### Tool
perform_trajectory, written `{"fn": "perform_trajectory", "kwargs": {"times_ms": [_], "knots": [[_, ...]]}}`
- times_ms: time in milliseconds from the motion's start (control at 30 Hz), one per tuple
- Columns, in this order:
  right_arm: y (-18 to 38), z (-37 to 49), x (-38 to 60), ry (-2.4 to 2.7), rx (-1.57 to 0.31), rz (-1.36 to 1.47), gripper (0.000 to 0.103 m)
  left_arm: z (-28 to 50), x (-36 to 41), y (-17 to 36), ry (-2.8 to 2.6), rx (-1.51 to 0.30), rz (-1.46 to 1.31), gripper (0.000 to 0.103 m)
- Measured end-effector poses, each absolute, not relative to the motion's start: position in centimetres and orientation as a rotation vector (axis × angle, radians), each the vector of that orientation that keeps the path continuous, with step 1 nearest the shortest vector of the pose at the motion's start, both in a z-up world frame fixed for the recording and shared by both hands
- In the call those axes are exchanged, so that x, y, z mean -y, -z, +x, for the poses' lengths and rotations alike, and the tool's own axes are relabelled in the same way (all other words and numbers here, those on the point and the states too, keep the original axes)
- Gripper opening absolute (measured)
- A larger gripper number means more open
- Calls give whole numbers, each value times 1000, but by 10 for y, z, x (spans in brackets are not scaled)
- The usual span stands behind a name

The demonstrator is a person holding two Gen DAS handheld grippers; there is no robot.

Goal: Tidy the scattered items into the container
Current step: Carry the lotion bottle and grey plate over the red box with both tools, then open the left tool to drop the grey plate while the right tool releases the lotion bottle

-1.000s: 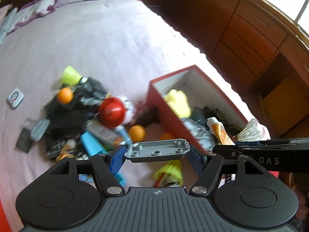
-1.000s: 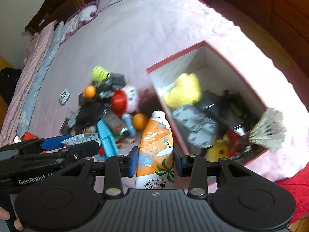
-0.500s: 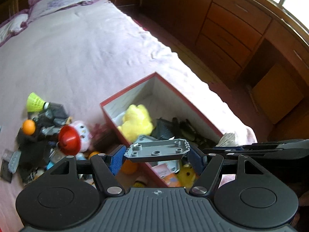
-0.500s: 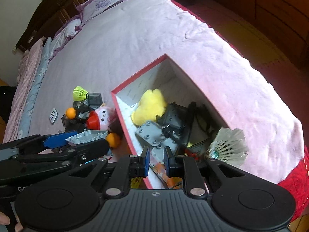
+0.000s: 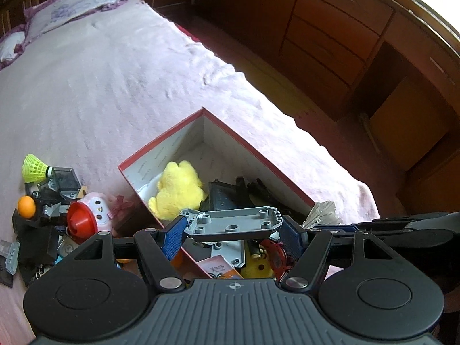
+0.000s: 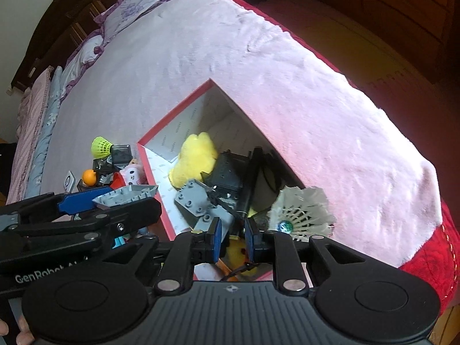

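On the pink bedspread (image 5: 115,86) to your left, a neon-yellow shuttlecock (image 5: 33,168) and an orange ball (image 5: 26,205) lie in the scattered heap. Your left gripper (image 5: 233,231) pinches a flat grey studded plastic plate (image 5: 233,222) above the red-rimmed cardboard box (image 5: 161,141). Your right gripper (image 6: 232,240) is empty, its fingers slightly parted over the box, beside the white feather shuttlecock (image 6: 302,211).

pink bedspread (image 5: 100,86), pillow (image 5: 74,5), wooden drawers (image 5: 330,28)
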State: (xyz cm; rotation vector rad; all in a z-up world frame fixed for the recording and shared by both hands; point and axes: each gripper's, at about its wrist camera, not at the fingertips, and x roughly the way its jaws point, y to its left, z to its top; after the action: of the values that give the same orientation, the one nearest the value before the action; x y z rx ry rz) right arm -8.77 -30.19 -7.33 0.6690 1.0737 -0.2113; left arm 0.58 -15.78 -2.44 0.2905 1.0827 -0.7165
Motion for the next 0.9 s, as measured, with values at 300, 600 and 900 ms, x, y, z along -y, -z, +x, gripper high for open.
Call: {"fn": "perform_trajectory", "kwargs": {"times_ms": [300, 600, 900], "knots": [[75, -99, 309, 226, -1081, 691, 28, 6, 166, 24, 709, -1086, 289, 70], [74, -102, 310, 233, -1082, 705, 32, 7, 161, 23, 670, -1097, 276, 84], [72, -98, 301, 218, -1107, 686, 58, 8, 121, 29, 527, -1128, 290, 93]]}}
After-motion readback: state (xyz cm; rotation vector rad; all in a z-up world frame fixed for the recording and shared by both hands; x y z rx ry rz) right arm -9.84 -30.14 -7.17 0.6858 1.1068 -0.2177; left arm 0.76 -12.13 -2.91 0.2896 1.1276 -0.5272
